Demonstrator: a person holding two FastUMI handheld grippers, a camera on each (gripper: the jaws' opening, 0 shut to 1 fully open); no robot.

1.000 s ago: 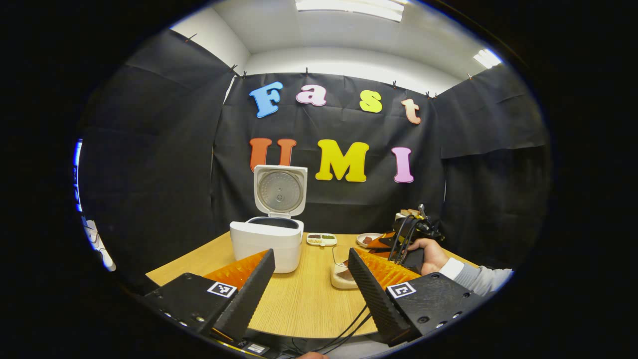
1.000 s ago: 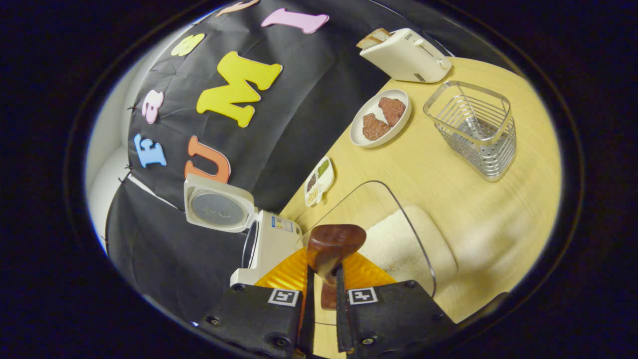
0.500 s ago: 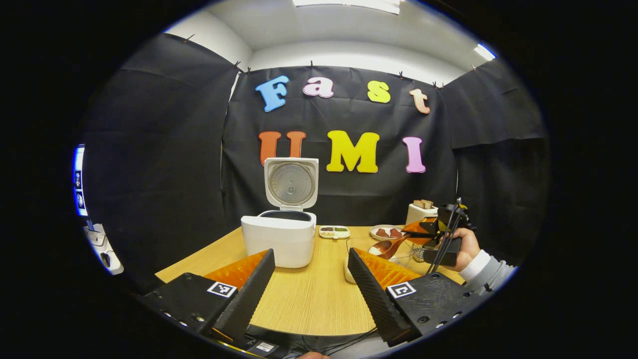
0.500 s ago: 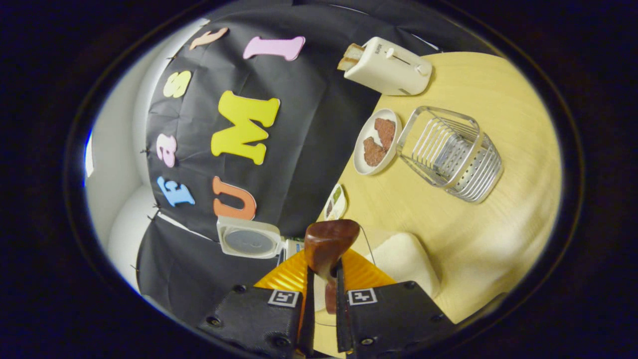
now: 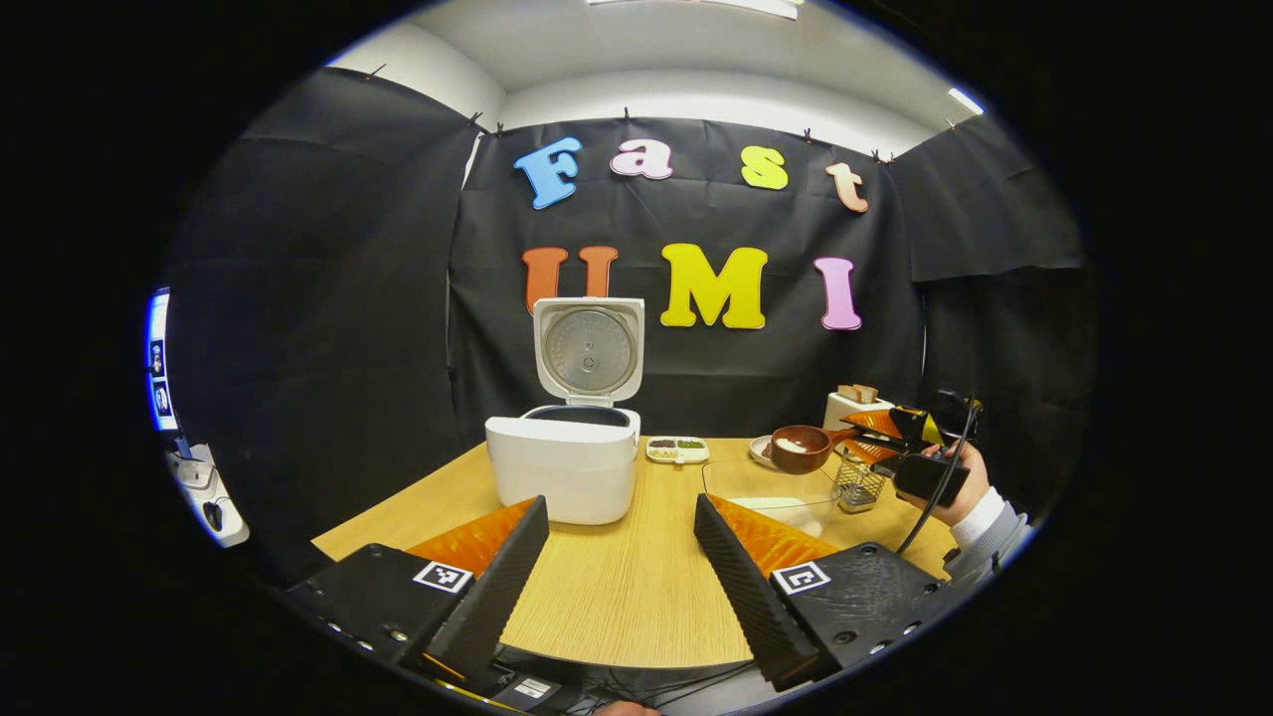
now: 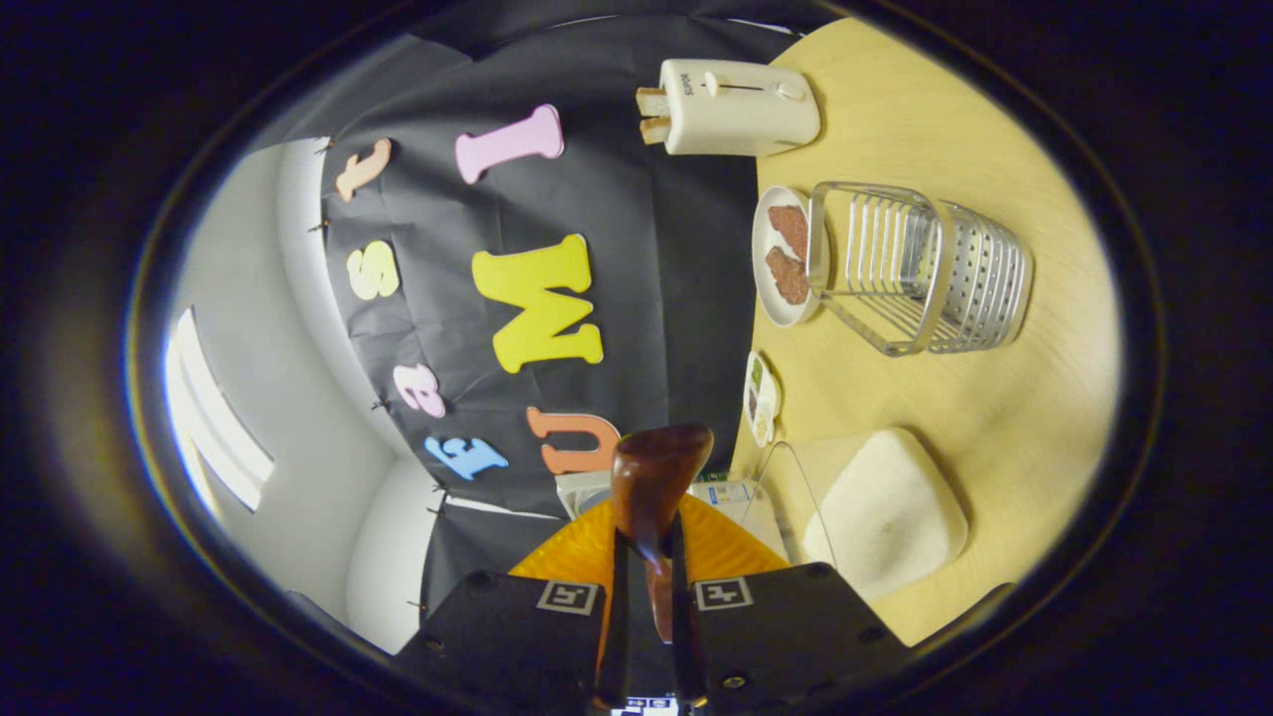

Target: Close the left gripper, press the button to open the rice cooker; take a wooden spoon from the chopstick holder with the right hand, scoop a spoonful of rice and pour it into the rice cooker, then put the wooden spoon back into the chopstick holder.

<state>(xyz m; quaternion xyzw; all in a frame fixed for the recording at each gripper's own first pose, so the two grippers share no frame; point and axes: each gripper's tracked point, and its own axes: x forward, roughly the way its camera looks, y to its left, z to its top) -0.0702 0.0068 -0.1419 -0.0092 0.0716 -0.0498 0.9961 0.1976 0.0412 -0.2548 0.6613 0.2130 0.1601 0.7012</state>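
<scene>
- Low at the near table edge, in the left gripper view, the left gripper [image 5: 622, 557] sits level with its jaws spread wide and nothing between them, aimed across the wooden table [image 5: 617, 597] toward the rice cooker [image 5: 563, 467].
- That rice cooker stands at the table's far left with its lid [image 5: 589, 348] swung upright and the pot mouth exposed.
- Off to the right in the same view, a hand [image 5: 955, 482] with a pale sleeve holds the right gripper [image 5: 875, 435] raised above the table, its fingers pointing left toward the cooker.
- Its jaws are pinched on the handle of the wooden spoon [image 5: 801, 447], whose bowl is held out level, well apart from the cooker, with a little white rice in it.
- From the right gripper view, rolled far sideways, the spoon [image 6: 651, 477] rises from between the pressed-together fingers.
- Below it sits the rice container [image 6: 885, 512], and farther off the wire chopstick holder [image 6: 920, 268], just beside a plate [image 6: 771, 254], with a toaster [image 6: 736, 104] beyond.
</scene>
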